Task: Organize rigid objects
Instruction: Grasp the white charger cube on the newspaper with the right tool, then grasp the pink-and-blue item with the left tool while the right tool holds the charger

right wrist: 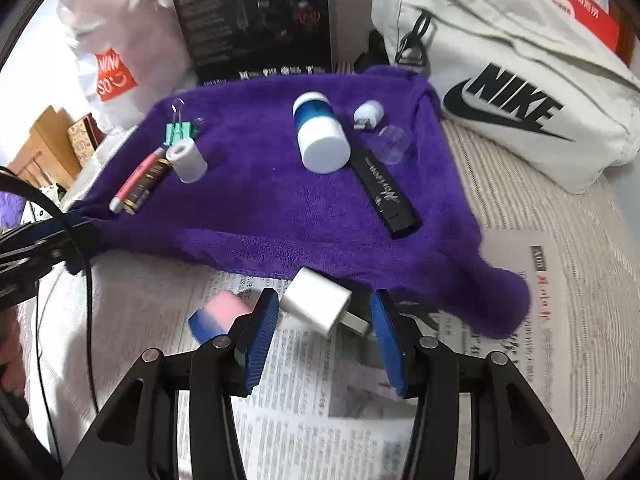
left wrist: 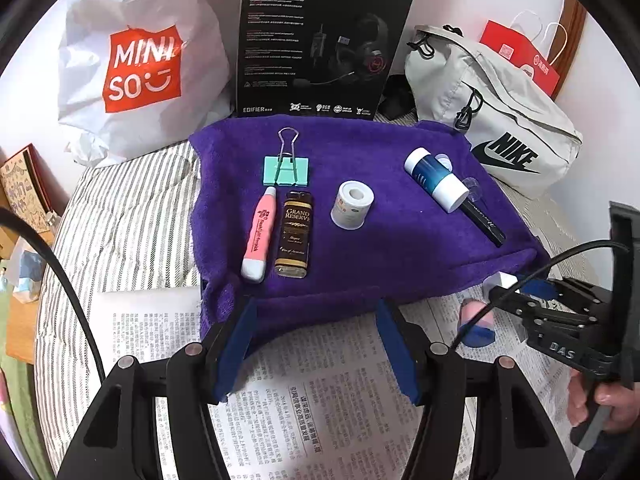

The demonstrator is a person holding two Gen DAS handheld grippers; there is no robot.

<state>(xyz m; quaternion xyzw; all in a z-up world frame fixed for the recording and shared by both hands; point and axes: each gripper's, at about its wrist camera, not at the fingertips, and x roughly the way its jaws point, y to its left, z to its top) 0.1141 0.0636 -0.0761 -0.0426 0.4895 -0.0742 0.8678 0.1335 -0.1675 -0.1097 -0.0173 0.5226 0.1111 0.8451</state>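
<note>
A purple towel [left wrist: 360, 240] lies on the bed and carries a green binder clip [left wrist: 286, 168], a pink pen [left wrist: 259, 236], a brown bottle [left wrist: 294, 235], a white tape roll [left wrist: 350, 205], a blue-and-white bottle [left wrist: 434, 179] and a black stick [left wrist: 482, 220]. My left gripper [left wrist: 314, 344] is open and empty at the towel's near edge. My right gripper [right wrist: 325, 332] is open around a white charger plug [right wrist: 320, 303] lying on the newspaper [right wrist: 304, 400]. A pink-and-blue eraser [right wrist: 218, 316] lies just left of its left finger.
A Miniso bag [left wrist: 140, 68], a black headset box [left wrist: 320, 44] and a Nike bag [left wrist: 500, 128] stand behind the towel. A clear cap [right wrist: 392, 145] and a small pale blue piece [right wrist: 369, 113] lie at the towel's far right. Striped bedding [left wrist: 120, 232] surrounds it.
</note>
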